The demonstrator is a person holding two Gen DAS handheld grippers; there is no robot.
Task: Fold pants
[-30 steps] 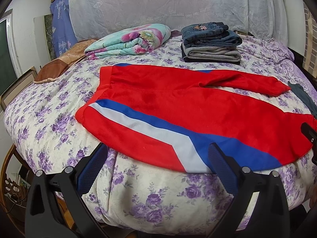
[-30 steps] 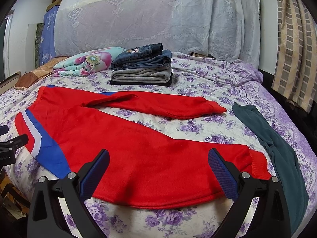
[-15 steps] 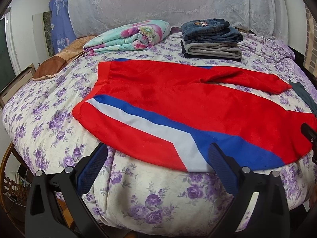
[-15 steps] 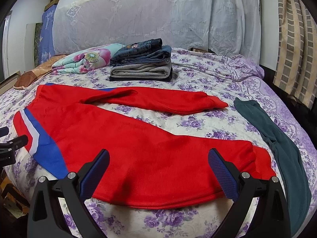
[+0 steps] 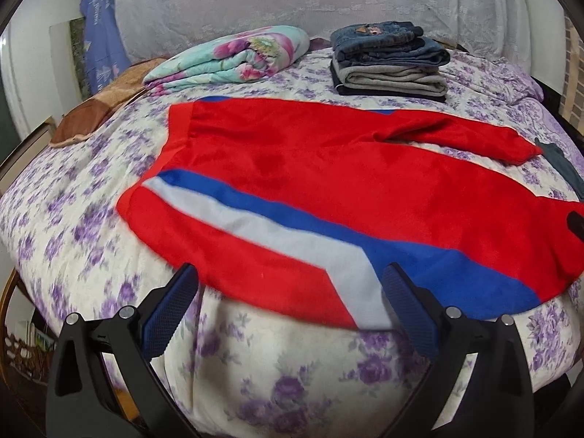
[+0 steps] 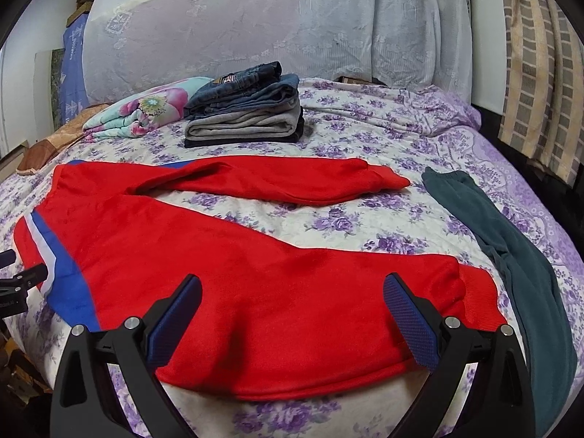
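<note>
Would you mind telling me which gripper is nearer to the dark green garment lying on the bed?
Right. The right gripper hovers over the red pants' cuff end, beside the dark green garment; the left gripper is at the waistband end, far from it.

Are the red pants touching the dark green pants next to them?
Apart. In the right wrist view, a strip of flowered bedspread shows between the red pants and the dark green pants, even at the red cuff.

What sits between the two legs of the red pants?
Only bare purple-flowered bedspread; right wrist view shows it between the near leg and the far leg of the red pants.
</note>
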